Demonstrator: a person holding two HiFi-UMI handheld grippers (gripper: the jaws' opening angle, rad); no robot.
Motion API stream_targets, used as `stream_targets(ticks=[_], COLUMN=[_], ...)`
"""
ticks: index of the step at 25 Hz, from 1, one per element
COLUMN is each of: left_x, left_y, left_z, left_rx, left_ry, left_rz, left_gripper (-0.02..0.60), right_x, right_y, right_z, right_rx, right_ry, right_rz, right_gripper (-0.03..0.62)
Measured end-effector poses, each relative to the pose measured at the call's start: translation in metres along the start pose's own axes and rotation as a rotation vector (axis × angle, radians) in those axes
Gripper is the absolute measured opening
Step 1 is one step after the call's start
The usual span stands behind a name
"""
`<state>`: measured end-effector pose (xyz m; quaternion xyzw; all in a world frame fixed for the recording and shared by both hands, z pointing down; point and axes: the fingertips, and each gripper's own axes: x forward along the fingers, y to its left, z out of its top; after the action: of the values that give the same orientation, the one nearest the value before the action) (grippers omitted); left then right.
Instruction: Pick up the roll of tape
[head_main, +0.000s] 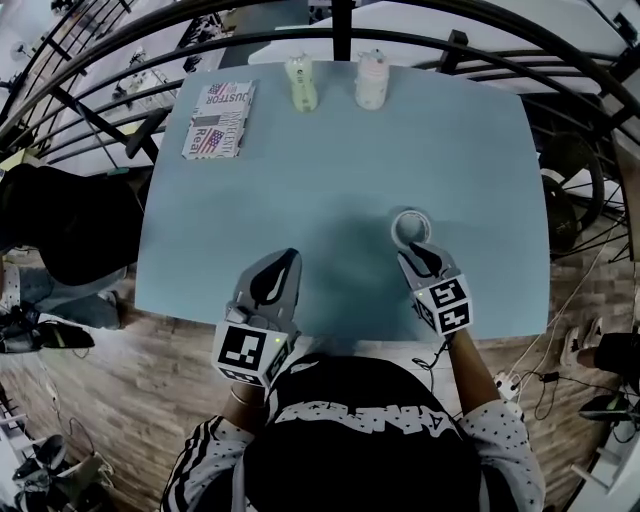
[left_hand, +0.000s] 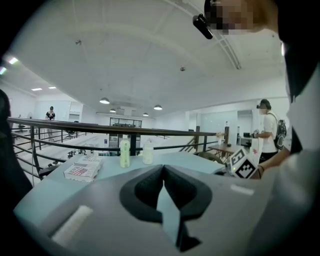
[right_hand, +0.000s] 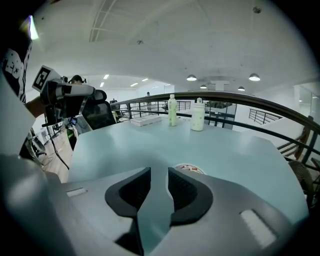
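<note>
approach step: our right gripper (head_main: 414, 253), jaws apart and empty, sits just beside the roll of tape (head_main: 410, 228) lying flat on the table (head_main: 340, 160). left gripper (head_main: 287, 262) jaws together, idle. next we probably straddle the roll's wall, then close.

The middle of the pale blue bench (head_main: 340, 170) lay bare, a wide stretch open between its near edge and the things along the far edge. There a green bottle (head_main: 301, 84) and a white bottle (head_main: 371, 80) stood upright near each other. A printed box (head_main: 219, 119) lay flat at the far left corner, apart from them. The roll of tape (head_main: 410, 228) lay flat on the right half with clear surface all round it, just beyond the right gripper (head_main: 414, 257), whose jaws stood apart. The left gripper (head_main: 289, 258) hung over the near left part, jaws together. A dark railing (head_main: 343, 30) curved round the bench's far and left sides.
</note>
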<state>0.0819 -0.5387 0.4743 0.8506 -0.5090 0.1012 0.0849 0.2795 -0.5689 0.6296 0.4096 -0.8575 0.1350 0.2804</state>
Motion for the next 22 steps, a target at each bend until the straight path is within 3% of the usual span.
stream_targets(ticks=[6, 22], left_x=[0.017, 0.028], left_y=[0.011, 0.040], left_z=[0.007, 0.027], left_rx=[-0.013, -0.043], left_ry=[-0.023, -0.065], left_rz=[-0.007, 0.033], left_gripper=[0.000, 0.000], right_x=[0.020, 0.066], right_y=[-0.013, -0.016], right_z=[-0.007, -0.036], right_rx=[-0.030, -0.219], right_ry=[0.047, 0.255], right_rz=[-0.023, 0.043], right_gripper=[0.119, 0.137])
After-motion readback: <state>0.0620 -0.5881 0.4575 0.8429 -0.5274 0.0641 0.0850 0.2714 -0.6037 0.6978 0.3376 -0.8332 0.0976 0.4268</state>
